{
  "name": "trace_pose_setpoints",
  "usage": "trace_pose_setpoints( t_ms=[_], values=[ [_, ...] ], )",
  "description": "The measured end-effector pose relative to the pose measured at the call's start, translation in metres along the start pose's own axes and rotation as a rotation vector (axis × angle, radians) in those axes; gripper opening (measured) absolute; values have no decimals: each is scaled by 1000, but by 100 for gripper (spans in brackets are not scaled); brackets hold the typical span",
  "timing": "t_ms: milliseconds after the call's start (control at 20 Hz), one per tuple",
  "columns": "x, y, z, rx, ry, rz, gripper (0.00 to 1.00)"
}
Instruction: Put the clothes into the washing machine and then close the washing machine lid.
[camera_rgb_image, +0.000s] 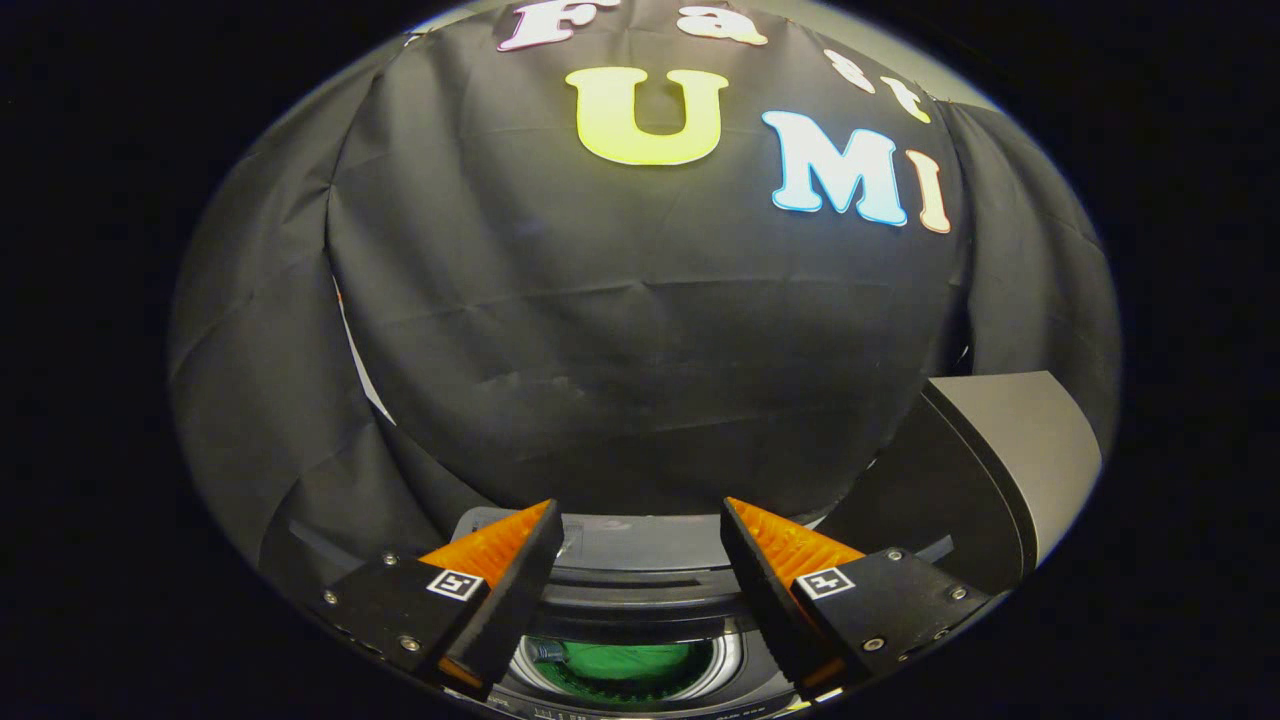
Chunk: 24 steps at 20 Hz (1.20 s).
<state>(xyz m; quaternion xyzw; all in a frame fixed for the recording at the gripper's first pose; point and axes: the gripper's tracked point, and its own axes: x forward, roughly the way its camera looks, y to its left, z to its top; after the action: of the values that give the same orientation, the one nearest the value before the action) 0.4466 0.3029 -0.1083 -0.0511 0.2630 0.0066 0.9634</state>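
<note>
At the bottom centre of the frame the gripper (635, 525) stands spread wide, released, with nothing between its two fingers. Each finger is a wedge with a ridged inner pad and a dark block behind it that carries a small square black-and-white marker and a few screws. The left finger (500, 560) points up and to the right, the right finger (775, 560) up and to the left, and the gap between their tips frames the machine below.

Between the fingers and below their tips, in the lower centre of the frame, lies the dark grey top-loading washing machine (640, 570), seen from above. Its round metal-rimmed drum mouth (728, 655) is uncovered, and inside it rests a bright green piece of clothing (625, 662), bunched in the drum, with a small dark patch at its left side. Just ahead of the fingertips runs the machine's flat grey rear panel (640, 540).

At the lower right of the frame, beyond the right finger, the washing machine's grey lid (1010, 450) stands raised, tilted up and away from the opening, its dark underside facing the drum.

Beyond all this, across the middle and upper frame, hangs the creased black cloth wall of the booth (620, 340).
</note>
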Motion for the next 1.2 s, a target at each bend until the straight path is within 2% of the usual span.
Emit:
trace_pose_setpoints(
  t_ms=[250, 500, 600, 950, 1200],
  values=[
    [-16, -1, -34, 2, 13, -5, 98],
    [-43, 3, -96, -23, 58, -38, 97],
    [-45, 8, -108, -35, 70, -21, 97],
    [-62, 27, -119, -75, 55, 16, 98],
    [-86, 31, -104, -95, -33, 41, 98]
  ],
)
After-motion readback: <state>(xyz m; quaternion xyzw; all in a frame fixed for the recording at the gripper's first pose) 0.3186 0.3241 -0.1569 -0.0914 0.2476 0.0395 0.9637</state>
